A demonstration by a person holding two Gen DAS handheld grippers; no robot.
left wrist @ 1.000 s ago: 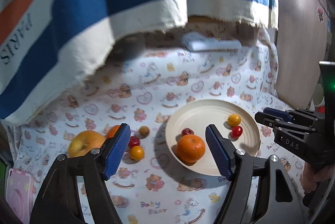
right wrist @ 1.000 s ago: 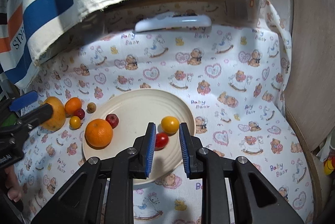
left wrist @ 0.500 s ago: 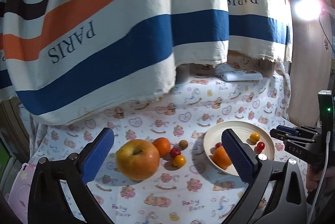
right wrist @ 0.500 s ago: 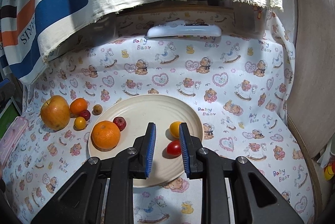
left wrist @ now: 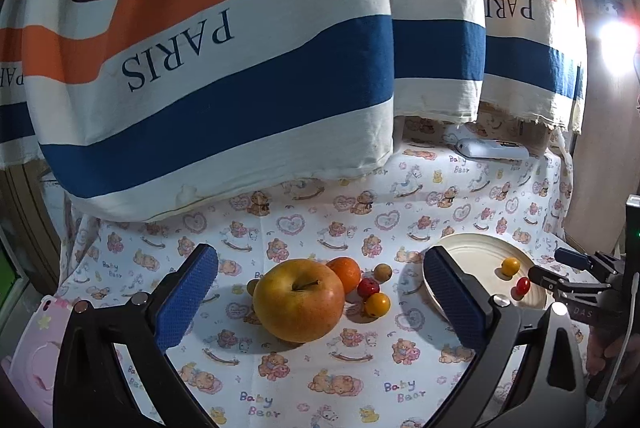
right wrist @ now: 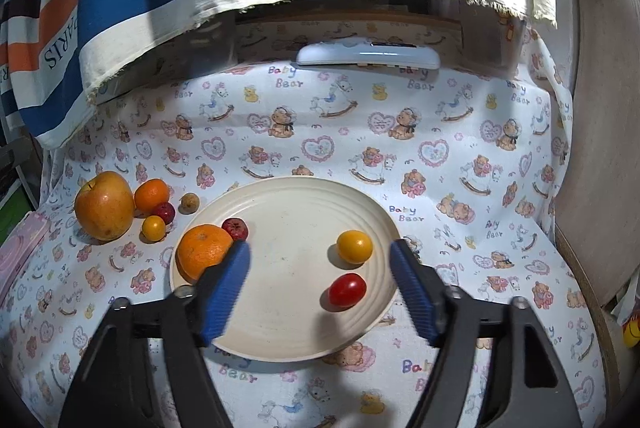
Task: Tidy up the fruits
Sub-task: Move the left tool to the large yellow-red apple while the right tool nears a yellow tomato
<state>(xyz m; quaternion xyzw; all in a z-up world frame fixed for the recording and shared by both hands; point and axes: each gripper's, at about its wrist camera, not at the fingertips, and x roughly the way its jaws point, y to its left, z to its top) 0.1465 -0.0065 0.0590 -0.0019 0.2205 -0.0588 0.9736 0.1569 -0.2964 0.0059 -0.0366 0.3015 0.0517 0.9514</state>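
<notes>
Your right tool (right wrist: 320, 286) now spreads over the plate (right wrist: 288, 344), left tool (left wrist: 320, 298) gapes around the stem-up apple (left wrist: 298, 302) below "PARIS" cloth (left wrist: 240, 68).

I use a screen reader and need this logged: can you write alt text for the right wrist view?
The open right claw hovers over a cream plate holding an orange, a small dark red fruit, a yellow tomato and a red tomato. To its left, on the bear-print cloth, sit an apple and four smaller fruits.
</notes>
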